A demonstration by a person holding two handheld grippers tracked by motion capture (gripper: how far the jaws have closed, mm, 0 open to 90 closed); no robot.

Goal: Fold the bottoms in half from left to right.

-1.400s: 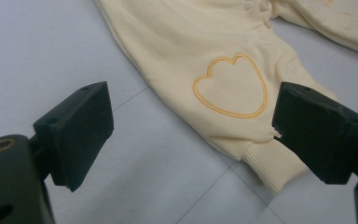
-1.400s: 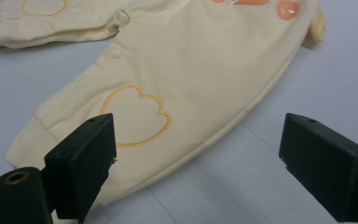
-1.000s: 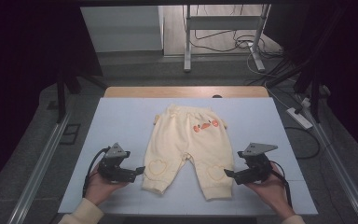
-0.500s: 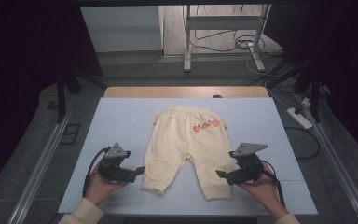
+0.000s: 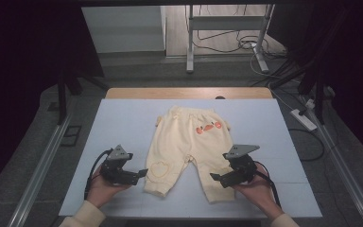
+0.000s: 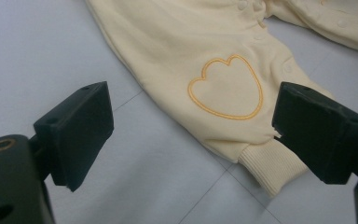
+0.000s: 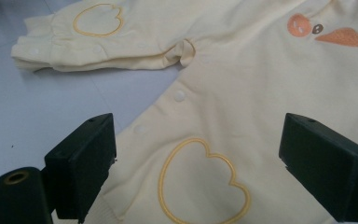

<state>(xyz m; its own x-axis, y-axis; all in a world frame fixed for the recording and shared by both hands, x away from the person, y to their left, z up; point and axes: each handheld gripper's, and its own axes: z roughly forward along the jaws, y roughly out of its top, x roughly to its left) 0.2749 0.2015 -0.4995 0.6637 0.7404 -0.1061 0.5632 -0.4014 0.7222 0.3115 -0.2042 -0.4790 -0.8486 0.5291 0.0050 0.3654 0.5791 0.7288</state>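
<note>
A pair of small pale-yellow baby trousers (image 5: 185, 151) lies flat on the table, waistband toward the far edge and both legs pointing toward the person. An orange embroidered motif sits near the waist on the right, and each leg bears a heart-like outline stitched in darker yellow. The legs end in ribbed cuffs, and snap buttons run along the inner seams. The fabric lies spread and mostly smooth.

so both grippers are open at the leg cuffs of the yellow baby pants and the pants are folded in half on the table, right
Not quite. The yellow baby pants are not folded: the high view shows them spread flat on the table, both legs apart. The rest holds: the left gripper and the right gripper are open near the leg cuffs.
</note>
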